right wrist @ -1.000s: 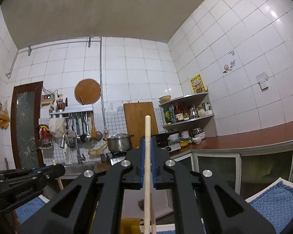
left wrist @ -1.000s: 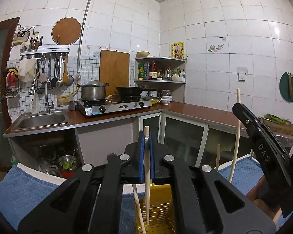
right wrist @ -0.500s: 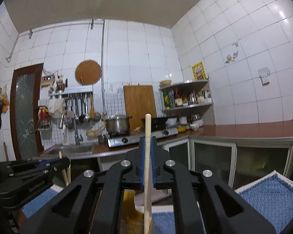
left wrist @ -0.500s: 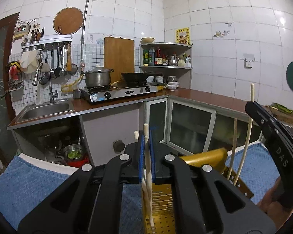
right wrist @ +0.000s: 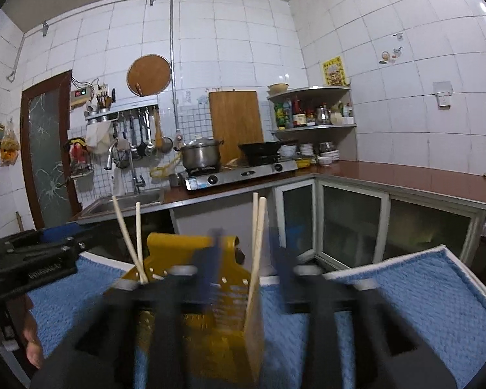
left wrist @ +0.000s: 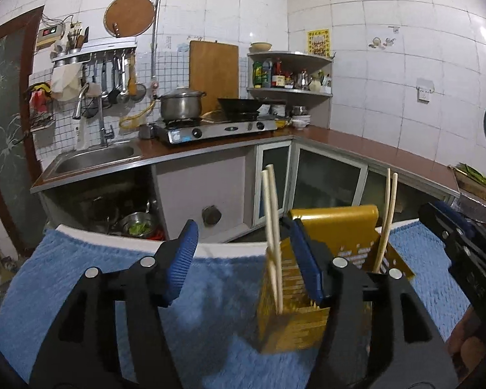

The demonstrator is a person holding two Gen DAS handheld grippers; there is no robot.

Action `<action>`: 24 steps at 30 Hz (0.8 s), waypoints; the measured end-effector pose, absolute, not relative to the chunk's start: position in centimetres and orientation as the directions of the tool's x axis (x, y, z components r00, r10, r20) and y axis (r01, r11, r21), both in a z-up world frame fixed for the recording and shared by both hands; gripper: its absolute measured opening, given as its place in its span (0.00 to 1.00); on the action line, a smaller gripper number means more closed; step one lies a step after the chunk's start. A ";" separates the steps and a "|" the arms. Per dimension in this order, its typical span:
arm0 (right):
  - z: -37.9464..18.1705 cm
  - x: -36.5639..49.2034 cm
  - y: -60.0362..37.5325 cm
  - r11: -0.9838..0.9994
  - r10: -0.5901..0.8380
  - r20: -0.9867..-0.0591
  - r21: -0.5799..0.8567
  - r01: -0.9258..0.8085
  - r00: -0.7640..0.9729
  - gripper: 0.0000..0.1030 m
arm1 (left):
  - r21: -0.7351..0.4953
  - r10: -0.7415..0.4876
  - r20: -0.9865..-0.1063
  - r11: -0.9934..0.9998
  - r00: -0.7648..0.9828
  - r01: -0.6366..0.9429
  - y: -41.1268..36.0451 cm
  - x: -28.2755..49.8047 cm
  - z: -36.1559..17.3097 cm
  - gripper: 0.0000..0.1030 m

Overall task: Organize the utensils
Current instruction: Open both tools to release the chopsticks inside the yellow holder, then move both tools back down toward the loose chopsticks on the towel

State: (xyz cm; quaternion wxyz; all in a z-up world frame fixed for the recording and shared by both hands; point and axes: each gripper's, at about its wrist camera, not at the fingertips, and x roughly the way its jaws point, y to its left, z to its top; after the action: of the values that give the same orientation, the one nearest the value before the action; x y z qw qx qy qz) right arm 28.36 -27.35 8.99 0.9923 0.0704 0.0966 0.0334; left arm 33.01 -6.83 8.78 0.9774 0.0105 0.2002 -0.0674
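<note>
Chopsticks (left wrist: 273,223) upright in yellow holder (left wrist: 335,223) w/ blue mat (left wrist: 81,278) clear alongside.

The perforated plastic utensil holder (left wrist: 337,227) is golden yellow. The four wooden chopsticks (left wrist: 270,214) standing in it are pale cream. The woven textured towel (left wrist: 81,278) beneath is light blue with a white border. The left gripper (left wrist: 244,261) has a black body with ribbed blue pads (left wrist: 183,259). The wall tiles (left wrist: 372,64) are glossy white; the kitchen worktop (left wrist: 372,149) is reddish brown.
</note>
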 end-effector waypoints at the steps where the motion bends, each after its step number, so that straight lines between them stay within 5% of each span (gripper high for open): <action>1: 9.0 27.9 -27.3 0.989 0.076 -0.187 0.141 -0.050 0.979 0.53 | -0.006 -0.123 -0.409 0.991 0.904 0.132 -6.5 32.5 8.9 0.61; 8: 8.7 23.9 -27.0 0.991 0.070 -0.287 0.128 -0.034 0.955 0.57 | -0.032 -0.099 -0.472 0.995 0.876 0.095 -4.2 28.8 8.1 0.84; 24: 1.3 21.9 -26.1 0.991 0.060 -0.522 0.131 0.011 0.851 0.64 | -0.026 -0.063 -0.682 0.998 0.729 0.061 -4.0 26.5 -0.2 0.91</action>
State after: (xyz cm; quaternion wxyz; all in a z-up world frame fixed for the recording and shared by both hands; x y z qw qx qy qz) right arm 21.92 -26.13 1.34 0.9597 0.0648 0.2730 0.0127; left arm 26.51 -4.03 -0.21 0.9298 -0.0009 0.3666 -0.0333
